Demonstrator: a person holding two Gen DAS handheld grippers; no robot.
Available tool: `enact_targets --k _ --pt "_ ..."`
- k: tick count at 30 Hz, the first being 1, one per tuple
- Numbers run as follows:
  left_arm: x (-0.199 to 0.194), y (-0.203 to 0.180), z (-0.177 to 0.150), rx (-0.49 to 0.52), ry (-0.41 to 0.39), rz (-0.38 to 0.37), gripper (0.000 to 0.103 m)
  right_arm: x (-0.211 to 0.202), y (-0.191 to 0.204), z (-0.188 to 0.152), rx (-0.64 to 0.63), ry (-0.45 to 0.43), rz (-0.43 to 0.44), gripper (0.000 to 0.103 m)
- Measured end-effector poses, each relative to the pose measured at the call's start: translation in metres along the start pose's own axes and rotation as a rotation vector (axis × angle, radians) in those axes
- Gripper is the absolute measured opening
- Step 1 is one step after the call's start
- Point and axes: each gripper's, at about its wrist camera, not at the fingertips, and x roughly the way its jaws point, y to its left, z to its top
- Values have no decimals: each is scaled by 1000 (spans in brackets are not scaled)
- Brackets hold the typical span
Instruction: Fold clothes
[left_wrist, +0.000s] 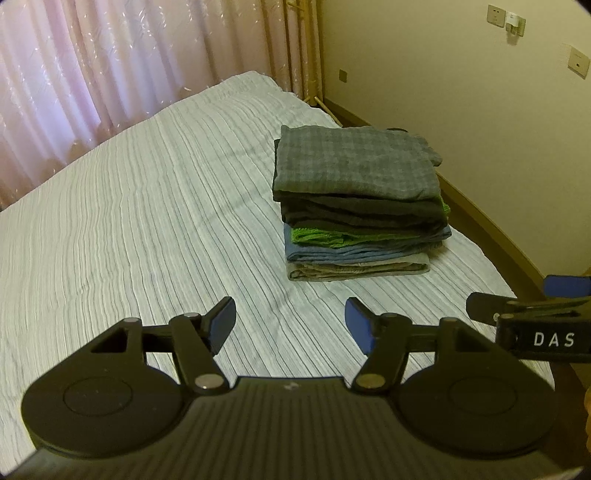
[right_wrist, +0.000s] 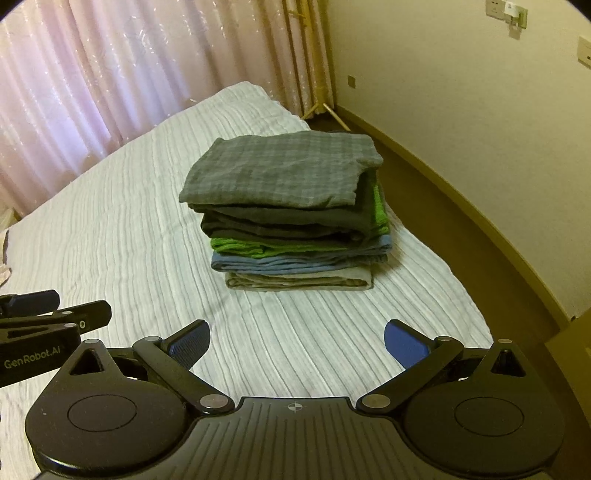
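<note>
A stack of several folded clothes (left_wrist: 358, 203) (right_wrist: 291, 214) sits on the striped white bedspread (left_wrist: 147, 206) (right_wrist: 110, 229), near the bed's right side. A grey checked garment (left_wrist: 351, 162) (right_wrist: 280, 170) lies on top; dark, green, blue and beige pieces show beneath. My left gripper (left_wrist: 290, 325) hovers open over the bed in front of the stack, nothing between its blue pads. My right gripper (right_wrist: 297, 341) is also open and empty, facing the stack from a short distance. Each gripper shows at the edge of the other's view.
Pink curtains (left_wrist: 110, 62) (right_wrist: 110, 62) hang behind the bed's far side. A cream wall (left_wrist: 461, 92) with sockets runs along the right, with dark floor (right_wrist: 443, 206) and a wooden skirting between it and the bed. A wooden pole stand (right_wrist: 321, 99) is in the corner.
</note>
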Motion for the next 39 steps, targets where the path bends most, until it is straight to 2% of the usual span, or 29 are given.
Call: enact_targets --k 39 --pt "55 -7 3 15 86 -6 62 46 -7 8 -6 89 -1 103"
